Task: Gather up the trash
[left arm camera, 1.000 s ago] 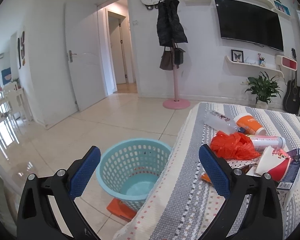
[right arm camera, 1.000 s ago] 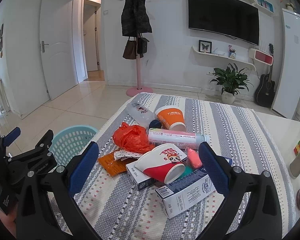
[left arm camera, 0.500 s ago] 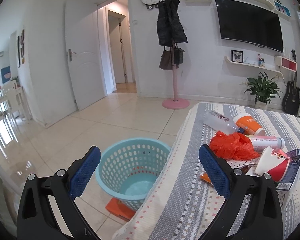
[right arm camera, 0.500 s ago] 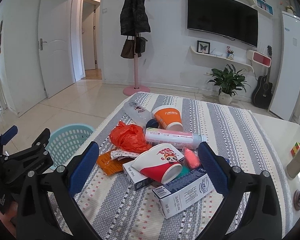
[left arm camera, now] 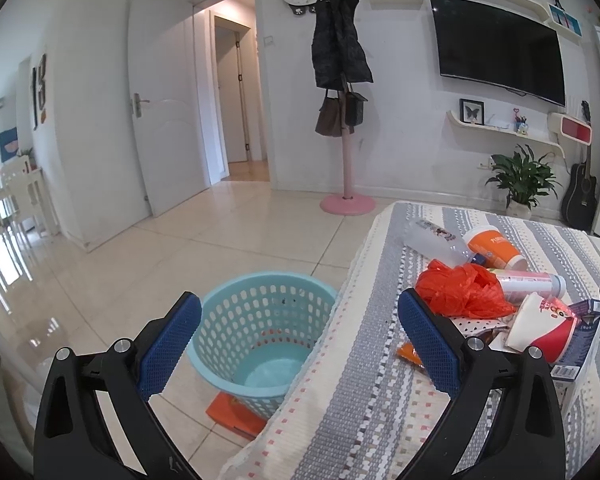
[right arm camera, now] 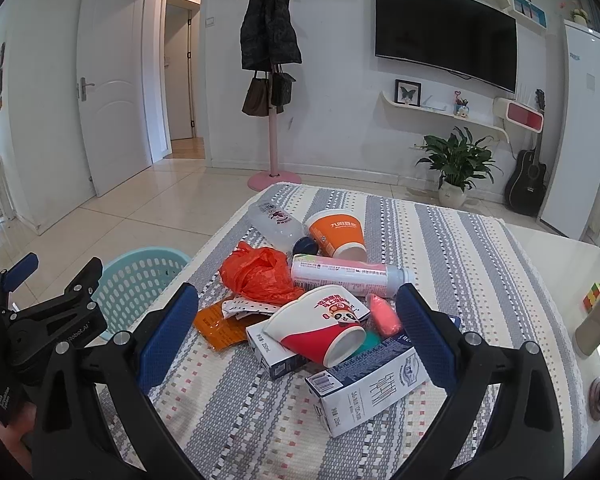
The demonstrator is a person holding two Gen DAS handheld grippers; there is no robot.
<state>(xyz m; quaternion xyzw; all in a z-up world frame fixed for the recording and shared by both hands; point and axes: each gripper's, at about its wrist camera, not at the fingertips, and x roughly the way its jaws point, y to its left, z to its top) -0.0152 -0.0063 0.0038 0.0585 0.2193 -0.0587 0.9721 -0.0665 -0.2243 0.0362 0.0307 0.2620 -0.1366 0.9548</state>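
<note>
A pile of trash lies on the striped tablecloth: an orange plastic bag, a red-and-white paper cup, two milk cartons, a white tube, an orange cup and a clear bottle. A light blue basket stands on the floor by the table's left edge. My right gripper is open above the near side of the pile. My left gripper is open over the table edge and basket. Both are empty.
An orange flat packet lies on the floor under the basket. A coat stand stands by the far wall, with a potted plant and guitar at the right. A colour cube sits at the table's right edge.
The right gripper has shifted slightly, so the pile sits a little differently in its view. The left gripper has barely moved. Both stay open.
</note>
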